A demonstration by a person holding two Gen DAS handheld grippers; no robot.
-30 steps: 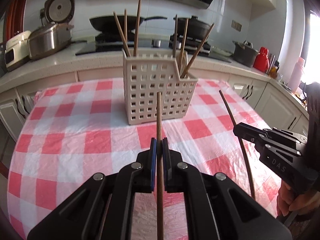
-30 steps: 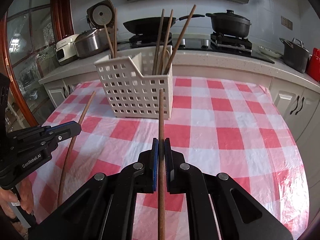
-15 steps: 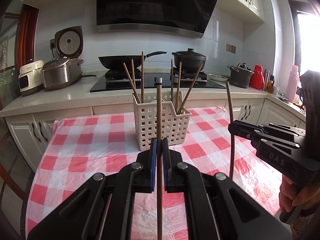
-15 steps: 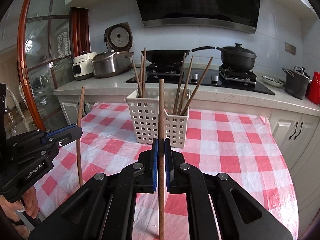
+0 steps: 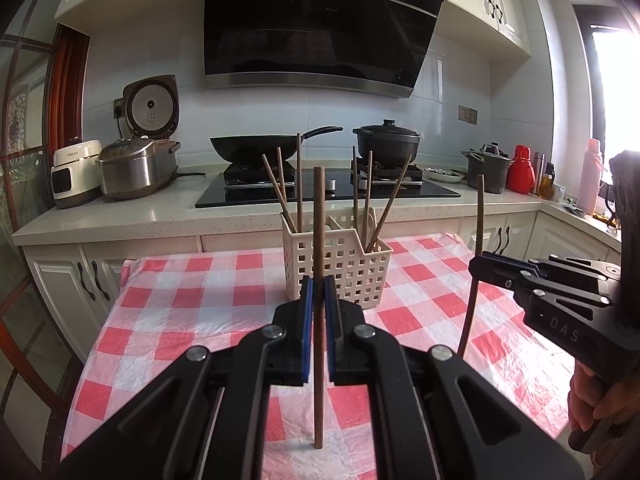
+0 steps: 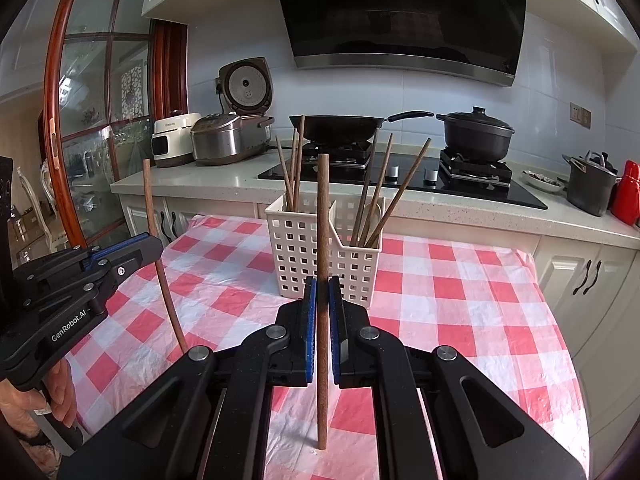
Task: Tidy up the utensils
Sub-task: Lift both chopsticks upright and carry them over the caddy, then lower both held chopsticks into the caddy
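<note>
A white slotted utensil basket (image 5: 340, 264) (image 6: 296, 248) stands on the red-checked tablecloth, with several brown chopsticks leaning in its two compartments. My left gripper (image 5: 319, 300) is shut on a brown chopstick (image 5: 319, 240), held upright with its lower tip on the cloth. My right gripper (image 6: 322, 304) is shut on another brown chopstick (image 6: 322, 220), also upright with its tip on the cloth. Each gripper shows in the other's view, the right gripper (image 5: 476, 266) with its chopstick (image 5: 476, 232) and the left gripper (image 6: 154, 242) with its chopstick (image 6: 154, 216). Both stand in front of the basket.
The table (image 5: 180, 300) meets a counter (image 5: 120, 216) with rice cookers (image 5: 132, 168), a hob with a wok (image 5: 256, 148) and black pot (image 5: 386, 140), and a red flask (image 5: 522, 170). White cabinets (image 6: 592, 280) stand to the right.
Both grippers have tilted up and drawn back from the basket, turning their chopsticks upright. The basket now looks smaller and farther away.
</note>
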